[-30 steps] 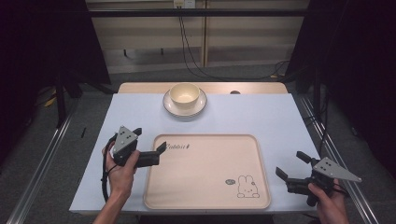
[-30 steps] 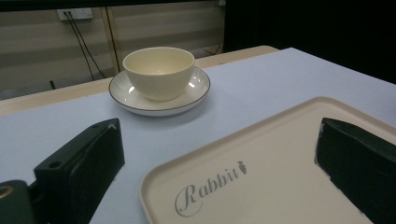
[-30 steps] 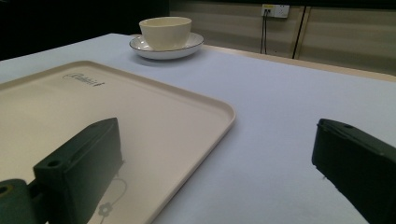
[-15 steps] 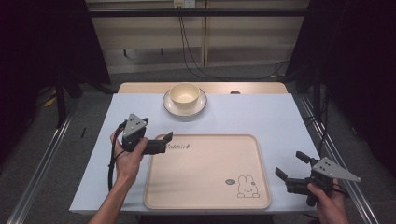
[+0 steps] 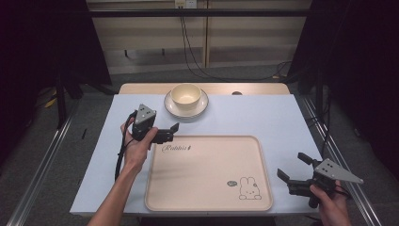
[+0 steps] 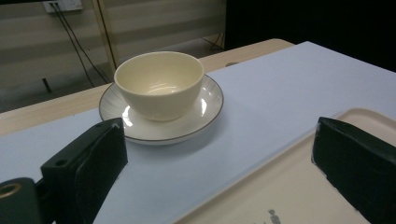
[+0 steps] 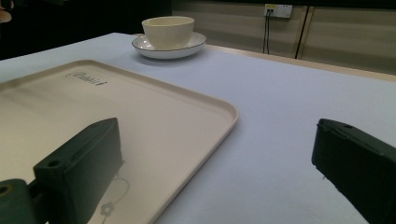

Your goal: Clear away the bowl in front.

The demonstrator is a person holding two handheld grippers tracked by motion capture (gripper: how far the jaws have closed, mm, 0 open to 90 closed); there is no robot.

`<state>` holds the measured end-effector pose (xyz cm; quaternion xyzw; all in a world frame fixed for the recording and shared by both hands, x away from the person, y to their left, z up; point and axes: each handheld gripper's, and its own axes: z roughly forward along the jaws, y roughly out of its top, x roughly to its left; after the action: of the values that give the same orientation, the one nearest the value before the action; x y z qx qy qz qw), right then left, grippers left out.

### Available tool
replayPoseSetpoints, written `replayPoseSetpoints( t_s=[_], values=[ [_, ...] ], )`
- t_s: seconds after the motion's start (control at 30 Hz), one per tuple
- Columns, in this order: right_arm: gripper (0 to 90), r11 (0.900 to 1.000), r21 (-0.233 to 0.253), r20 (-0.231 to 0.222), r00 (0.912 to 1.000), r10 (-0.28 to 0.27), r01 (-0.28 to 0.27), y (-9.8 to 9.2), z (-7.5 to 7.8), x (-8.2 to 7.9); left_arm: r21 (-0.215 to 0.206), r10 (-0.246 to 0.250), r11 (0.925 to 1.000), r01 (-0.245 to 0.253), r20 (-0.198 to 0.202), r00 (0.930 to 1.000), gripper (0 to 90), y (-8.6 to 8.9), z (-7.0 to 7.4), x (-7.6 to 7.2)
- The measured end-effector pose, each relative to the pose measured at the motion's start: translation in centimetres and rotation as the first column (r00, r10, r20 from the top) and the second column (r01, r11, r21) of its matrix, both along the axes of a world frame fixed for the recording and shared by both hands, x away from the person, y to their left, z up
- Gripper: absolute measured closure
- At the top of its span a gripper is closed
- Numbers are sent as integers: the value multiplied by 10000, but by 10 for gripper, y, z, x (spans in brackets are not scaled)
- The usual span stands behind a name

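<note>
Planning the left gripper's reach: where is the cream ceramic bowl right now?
In the high view the cream ceramic bowl sits on a white saucer at the table's far middle, just beyond the beige tray and ahead of the open left gripper.

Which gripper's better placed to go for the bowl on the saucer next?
Left. The left gripper is open beside the saucer, with the bowl between its jaws. The right gripper sits past the tray's near corner.

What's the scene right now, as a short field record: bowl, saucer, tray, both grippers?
bowl: cream bowl, upright, looks empty, sitting on the saucer
saucer: white saucer at the table's far edge
tray: beige tray, nothing on it
left gripper: left gripper open, over the tray's far-left corner, pointed toward the bowl
right gripper: right gripper open, right of the tray
</note>
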<state>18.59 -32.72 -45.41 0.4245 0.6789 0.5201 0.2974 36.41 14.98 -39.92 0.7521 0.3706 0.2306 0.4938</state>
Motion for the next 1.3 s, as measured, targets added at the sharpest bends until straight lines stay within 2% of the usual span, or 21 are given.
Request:
replayPoseSetpoints(
  t_s=[0.03,0.1,0.17,0.2,0.23,0.3,0.37,0.4,0.5,0.57,0.6,0.63,0.73,0.8,0.93,1.1,1.17,1.2,1.23,1.27,1.3],
  values=[
    [15,10000,-8,17,10000,17,-17,0,0,0,167,43,9999,-42,-62,10000,35,0,1,2],
    [15,10000,-10,19,10000,17,-17,0,0,0,-188,3,9998,-2,35,10000,48,-2,0,11],
    [15,10000,-8,17,10000,11,-11,0,0,0,-163,36,9999,-35,46,10000,67,-3,1,14],
    [15,10000,-9,21,10000,15,-15,0,0,0,137,109,9998,-110,75,9999,60,-3,2,17],
    [15,10000,-14,19,10000,13,-13,0,0,0,47,249,9997,-249,48,9997,74,-5,2,19],
    [15,10000,-9,0,10000,-1,1,0,0,0,96,181,9998,-181,25,9998,70,-7,4,25],
    [15,10000,1,-8,10000,68,-68,0,0,0,-55,203,9998,-203,26,9998,71,-10,4,31],
    [15,10000,1,-8,10000,68,-68,0,0,0,190,229,9996,-229,-7,9997,71,-11,4,34],
    [15,10000,15,23,10000,53,-54,0,0,0,374,334,9988,-328,-158,9993,85,-14,3,44],
    [15,10000,11,27,10000,54,-54,0,0,0,379,479,9982,-470,-221,9986,85,-14,2,52],
    [15,10000,14,28,10000,61,-61,0,0,0,208,576,9981,-572,-214,9981,85,-14,1,55],
    [15,10000,17,19,10000,68,-68,0,0,0,310,802,9963,-796,-180,9966,85,-14,0,59],
    [15,9998,-37,-13,9998,180,-180,0,0,0,514,887,9949,-869,-349,9954,87,-15,-1,67],
    [15,9998,-55,-4,9998,196,-196,0,0,1,396,776,9964,-754,-558,9954,87,-16,0,72],
    [15,9999,-9,10,9999,144,-144,0,0,0,502,783,9960,-746,-760,9940,88,-20,-1,83],
    [15,9999,11,36,9999,114,-114,0,0,0,428,589,9975,-561,-675,9960,46,-24,-3,95],
    [15,9999,2,28,9999,136,-136,0,0,0,383,748,9966,-728,-535,9958,43,-27,-4,100],
    [15,9999,18,34,9999,126,-126,0,0,0,473,791,9960,-761,-643,9948,41,-26,-4,103],
    [15,9999,8,46,9999,120,-120,0,0,1,351,782,9965,-757,-765,9940,40,-26,-4,107],
    [15,9999,37,61,9999,162,-162,-1,0,0,359,944,9952,-912,-1001,9905,40,-26,-5,113],
    [15,9999,37,61,9999,162,-162,-1,0,0,457,1040,9940,-997,-1041,9891,40,-27,-5,115]
  ],
)
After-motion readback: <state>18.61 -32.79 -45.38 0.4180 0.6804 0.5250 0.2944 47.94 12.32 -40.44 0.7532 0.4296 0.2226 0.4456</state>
